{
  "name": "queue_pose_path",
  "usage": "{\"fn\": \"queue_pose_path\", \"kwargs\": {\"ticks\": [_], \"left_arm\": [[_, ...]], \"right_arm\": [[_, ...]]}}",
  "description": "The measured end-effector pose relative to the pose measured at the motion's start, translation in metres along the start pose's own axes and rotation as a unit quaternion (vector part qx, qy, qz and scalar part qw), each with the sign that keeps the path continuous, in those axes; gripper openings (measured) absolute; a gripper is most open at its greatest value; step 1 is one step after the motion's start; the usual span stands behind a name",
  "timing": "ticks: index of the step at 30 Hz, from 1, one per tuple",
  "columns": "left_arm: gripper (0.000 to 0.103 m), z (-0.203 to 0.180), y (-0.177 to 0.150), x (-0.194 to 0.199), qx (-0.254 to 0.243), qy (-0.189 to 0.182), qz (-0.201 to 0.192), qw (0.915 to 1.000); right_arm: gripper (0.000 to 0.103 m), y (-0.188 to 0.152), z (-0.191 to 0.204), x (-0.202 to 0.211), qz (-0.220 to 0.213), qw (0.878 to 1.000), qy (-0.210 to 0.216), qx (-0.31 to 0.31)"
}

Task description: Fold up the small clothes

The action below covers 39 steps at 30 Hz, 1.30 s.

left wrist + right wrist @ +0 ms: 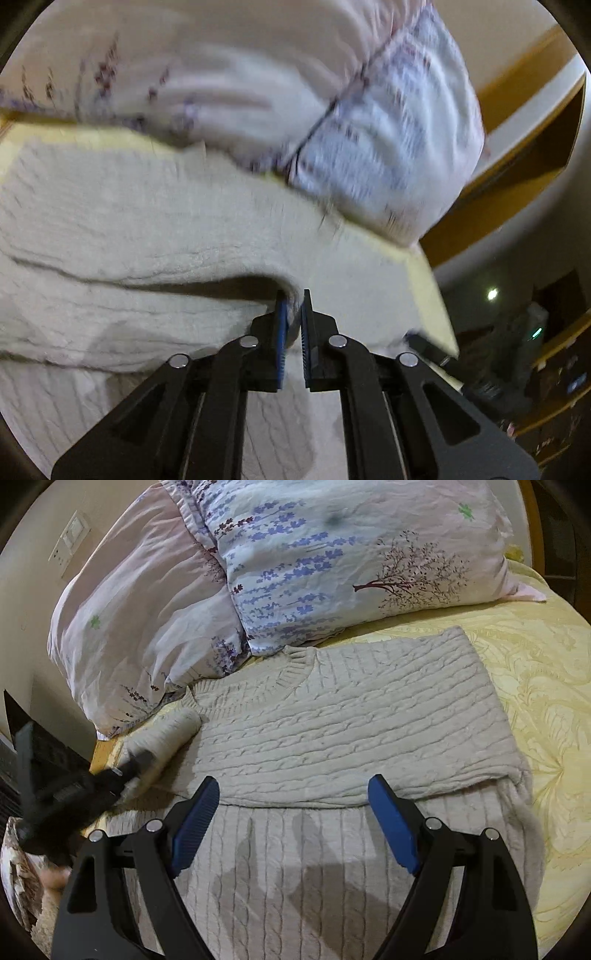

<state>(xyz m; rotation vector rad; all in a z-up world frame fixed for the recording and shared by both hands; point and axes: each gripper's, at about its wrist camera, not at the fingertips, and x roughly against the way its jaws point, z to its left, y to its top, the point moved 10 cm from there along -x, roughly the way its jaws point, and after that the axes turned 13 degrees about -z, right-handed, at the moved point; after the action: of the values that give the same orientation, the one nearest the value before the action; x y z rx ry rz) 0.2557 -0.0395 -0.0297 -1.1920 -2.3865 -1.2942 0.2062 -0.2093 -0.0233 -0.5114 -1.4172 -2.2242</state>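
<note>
Two grippers: left gripper (293, 308) clamps sweater (332, 716) sleeve; right gripper (295, 827) spread, empty.

The sweater (351, 716) is light grey with rope-like stripes, the bed cover (546, 672) is yellow, and the pillow (332, 565) has purple flowers.

A cream cable-knit sweater (332, 731) lies flat on the bed, neck toward the pillows, its upper half folded across the lower part. One sleeve (166, 738) is lifted at the left, its knit pinched at the cuff.
</note>
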Motion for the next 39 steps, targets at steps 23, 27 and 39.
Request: {"fn": "queue_pose_path", "kwargs": {"ticks": [23, 27, 39], "left_arm": [[0.040, 0.128, 0.017, 0.091, 0.112, 0.097, -0.053, 0.9875], [0.040, 0.130, 0.016, 0.093, 0.114, 0.093, -0.054, 0.9876], [0.040, 0.129, 0.016, 0.090, 0.099, 0.097, -0.050, 0.9891]], "right_arm": [[0.045, -0.062, 0.242, -0.108, 0.042, 0.916, 0.152, 0.370], [0.029, -0.068, 0.239, -0.119, 0.030, 0.910, 0.141, 0.388], [0.005, 0.012, 0.167, -0.054, -0.088, 0.974, 0.131, 0.162]]}}
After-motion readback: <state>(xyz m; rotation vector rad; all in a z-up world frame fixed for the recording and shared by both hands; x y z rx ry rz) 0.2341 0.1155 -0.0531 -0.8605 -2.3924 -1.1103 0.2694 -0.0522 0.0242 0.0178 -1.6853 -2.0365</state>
